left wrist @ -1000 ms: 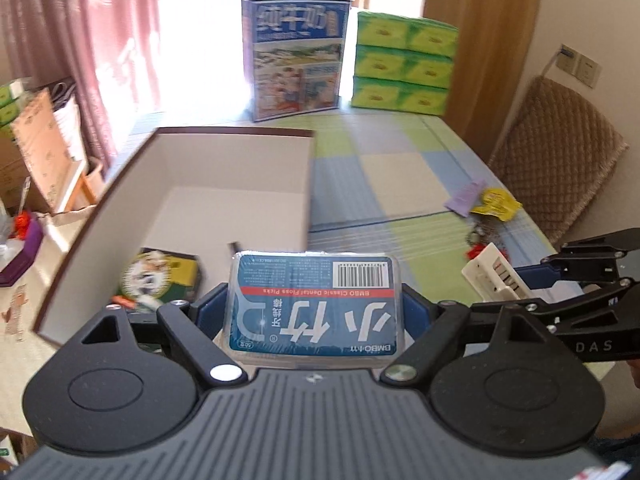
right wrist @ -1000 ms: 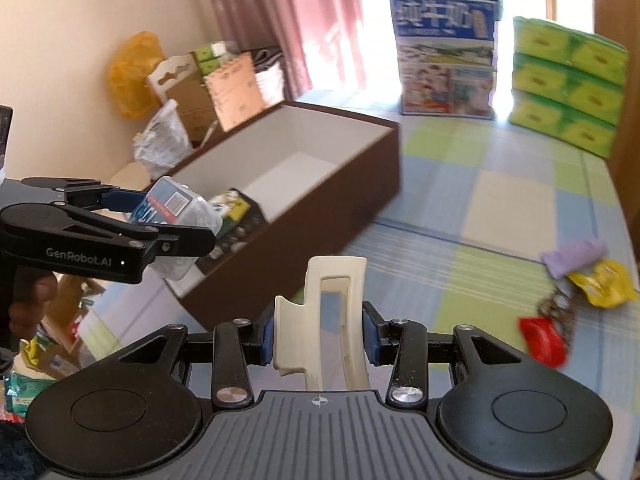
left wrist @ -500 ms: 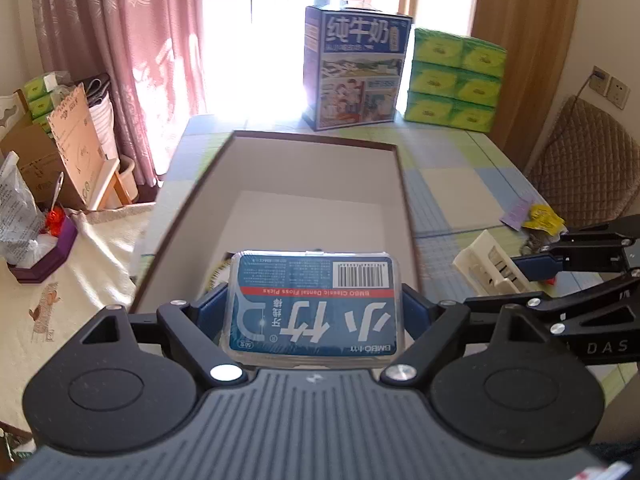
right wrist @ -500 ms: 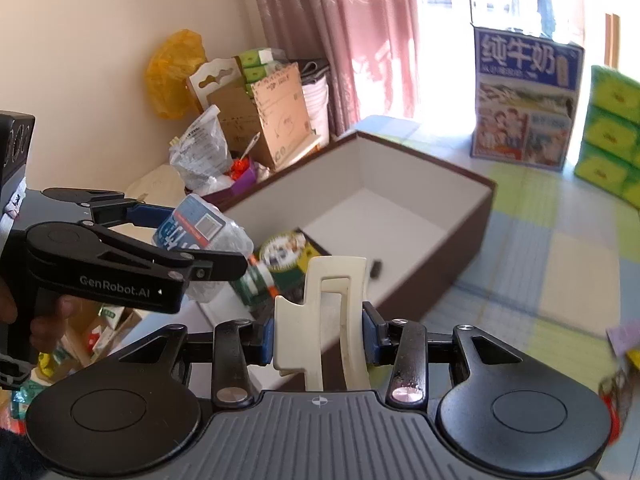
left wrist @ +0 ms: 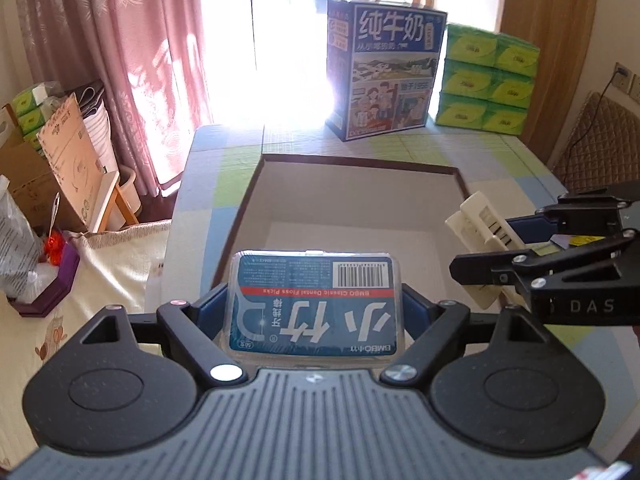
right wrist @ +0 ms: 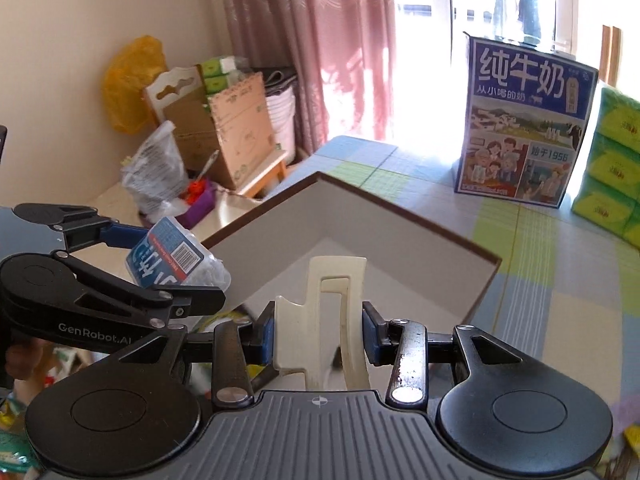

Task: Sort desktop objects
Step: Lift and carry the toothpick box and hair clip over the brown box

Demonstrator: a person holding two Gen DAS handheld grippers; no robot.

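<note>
Presently, the left tongs point(left wrist: 314, 312) are clamped on a clear plastic box of dental floss picks with a blue label point(left wrist: 314, 304), the blue pads pressing its two short sides. The box is held level, label and barcode facing up, above the near left corner of a large open cardboard box with brown outer walls and a pale grey interior point(left wrist: 360, 184). In the right wrist view the same floss box point(right wrist: 168, 256) appears raised above the cardboard box's left rim, gripped by the left tongs point(right wrist: 160, 264).

The right tongs point(right wrist: 320, 332) are closed on a cream plastic claw hair clip point(right wrist: 332, 312), held upright between the blue pads, hovering over the near part of the cardboard box point(right wrist: 400, 216). From the left wrist view the hair clip point(left wrist: 480, 236) sits just above the box's right wall, carried by the right tongs point(left wrist: 492, 248).

The cardboard box rests on a table covered with a checked blue, green and cream cloth point(left wrist: 500, 156). At the far end of the table stands a blue milk carton case with Chinese lettering point(left wrist: 384, 72), and just beside it a stack of green tissue packs point(left wrist: 488, 80). Pink curtains point(left wrist: 140, 60) hang to the left.
</note>
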